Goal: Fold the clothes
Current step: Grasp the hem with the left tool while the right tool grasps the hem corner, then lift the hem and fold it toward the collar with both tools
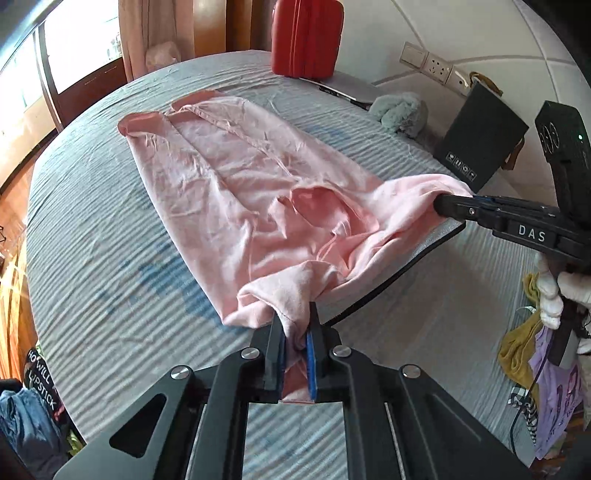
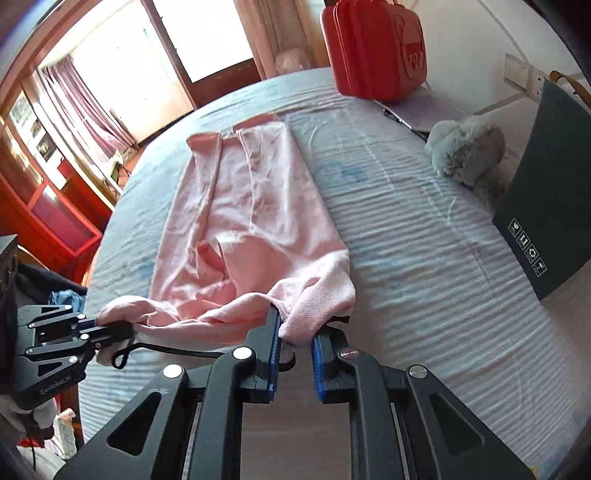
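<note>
A pink garment (image 1: pixel 229 184) lies lengthwise on the striped grey-blue bed (image 1: pixel 92 240), its sides folded inward. It also shows in the right wrist view (image 2: pixel 255 206). My left gripper (image 1: pixel 295 332) is shut on its near left corner. My right gripper (image 2: pixel 295 332) is shut on the near right corner. Both hold the near edge slightly lifted, with a thin board (image 1: pixel 406 266) beneath it. In the left wrist view the right gripper (image 1: pixel 443 203) shows at the right; in the right wrist view the left gripper (image 2: pixel 118 330) shows at the left.
A red suitcase (image 1: pixel 306 33) stands at the far end of the bed beside a laptop (image 1: pixel 347 86). A grey plush toy (image 2: pixel 465 151) and a dark box (image 2: pixel 550 192) lie on the right. Loose clothes (image 1: pixel 543 387) pile at the right edge, and more (image 1: pixel 26 417) at the left.
</note>
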Demonstrator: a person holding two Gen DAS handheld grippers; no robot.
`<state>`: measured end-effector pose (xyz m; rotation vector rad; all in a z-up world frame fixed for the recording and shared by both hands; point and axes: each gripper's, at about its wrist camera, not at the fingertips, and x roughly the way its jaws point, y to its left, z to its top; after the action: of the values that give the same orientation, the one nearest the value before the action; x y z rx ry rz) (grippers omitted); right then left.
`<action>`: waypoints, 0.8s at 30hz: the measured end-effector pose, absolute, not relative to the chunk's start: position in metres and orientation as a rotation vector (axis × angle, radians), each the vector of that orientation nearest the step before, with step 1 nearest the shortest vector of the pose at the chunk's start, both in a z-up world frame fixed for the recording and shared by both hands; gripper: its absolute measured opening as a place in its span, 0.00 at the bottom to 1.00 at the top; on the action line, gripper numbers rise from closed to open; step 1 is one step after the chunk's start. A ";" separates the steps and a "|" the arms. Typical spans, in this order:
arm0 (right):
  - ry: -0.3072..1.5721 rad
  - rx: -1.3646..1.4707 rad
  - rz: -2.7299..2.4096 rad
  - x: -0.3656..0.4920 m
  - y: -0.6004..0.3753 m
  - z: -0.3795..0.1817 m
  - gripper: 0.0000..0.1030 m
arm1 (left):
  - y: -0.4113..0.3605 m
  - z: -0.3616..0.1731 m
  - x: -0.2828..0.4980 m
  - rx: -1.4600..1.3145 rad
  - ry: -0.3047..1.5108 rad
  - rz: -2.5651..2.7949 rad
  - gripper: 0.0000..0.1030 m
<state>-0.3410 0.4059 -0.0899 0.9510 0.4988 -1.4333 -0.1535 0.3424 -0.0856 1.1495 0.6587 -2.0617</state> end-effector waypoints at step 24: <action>0.527 0.975 -1.503 -0.304 0.010 -0.085 0.14 | -0.051 -0.112 -0.117 1.213 0.799 -2.155 0.09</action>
<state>-0.3041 0.0096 -0.0853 0.9749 0.5273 -1.5026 -0.1171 -0.0511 -0.1124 1.2133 0.7989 -2.1552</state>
